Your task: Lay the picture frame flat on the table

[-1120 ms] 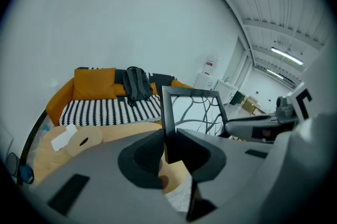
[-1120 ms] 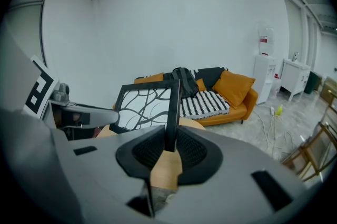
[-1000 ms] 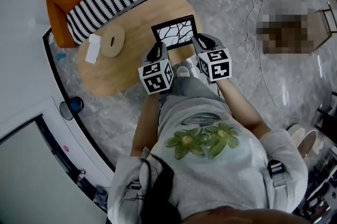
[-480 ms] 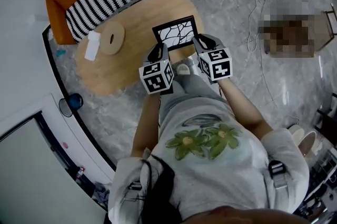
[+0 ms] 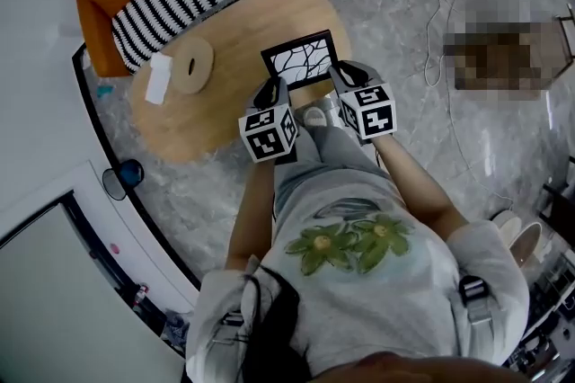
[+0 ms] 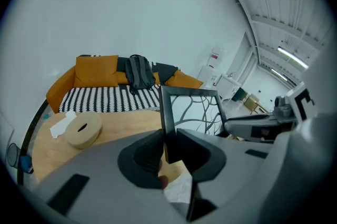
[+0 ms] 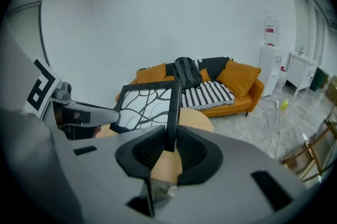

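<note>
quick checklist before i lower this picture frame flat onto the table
1. Left gripper shut on the picture frame, on its left side bar: ok.
2. Right gripper shut on the frame's right side bar: ok.
3. Frame over the table, not past its near edge: ok in the head view.
4. Landing spot free: ok. The round wooden box and white tissue sit off to the left, apart from the frame.
5. Frame flat on the table: not ok, it is held up between the grippers.
6. Frame's lower edge touching the tabletop: cannot tell.
</note>
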A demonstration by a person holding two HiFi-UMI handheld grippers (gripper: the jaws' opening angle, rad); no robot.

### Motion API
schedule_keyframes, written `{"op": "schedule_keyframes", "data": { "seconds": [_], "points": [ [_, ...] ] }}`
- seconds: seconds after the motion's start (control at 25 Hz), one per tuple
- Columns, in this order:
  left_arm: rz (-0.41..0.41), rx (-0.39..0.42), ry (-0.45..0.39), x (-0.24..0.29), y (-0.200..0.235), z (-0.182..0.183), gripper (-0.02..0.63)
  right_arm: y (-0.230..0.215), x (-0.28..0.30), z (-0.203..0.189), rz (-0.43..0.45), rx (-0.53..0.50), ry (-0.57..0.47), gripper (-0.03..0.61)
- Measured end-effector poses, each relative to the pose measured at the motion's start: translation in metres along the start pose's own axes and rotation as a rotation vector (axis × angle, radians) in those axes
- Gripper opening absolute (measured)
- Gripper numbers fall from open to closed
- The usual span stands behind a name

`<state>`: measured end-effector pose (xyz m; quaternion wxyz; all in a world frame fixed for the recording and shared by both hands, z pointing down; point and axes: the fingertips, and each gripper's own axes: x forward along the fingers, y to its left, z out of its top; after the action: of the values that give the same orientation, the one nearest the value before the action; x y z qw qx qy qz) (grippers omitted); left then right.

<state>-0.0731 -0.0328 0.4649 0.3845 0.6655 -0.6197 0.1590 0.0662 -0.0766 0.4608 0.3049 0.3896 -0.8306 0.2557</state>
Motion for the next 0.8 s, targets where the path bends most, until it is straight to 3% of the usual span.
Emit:
{"op": "schedule_keyframes", "data": {
  "seconds": [0.8],
  "points": [
    [-0.004,-0.016,0.088,0.025,0.01,-0.028,0.087,-0.007,0.024,-0.029,0.008,0.03,0.073,0.074]
  ]
}}
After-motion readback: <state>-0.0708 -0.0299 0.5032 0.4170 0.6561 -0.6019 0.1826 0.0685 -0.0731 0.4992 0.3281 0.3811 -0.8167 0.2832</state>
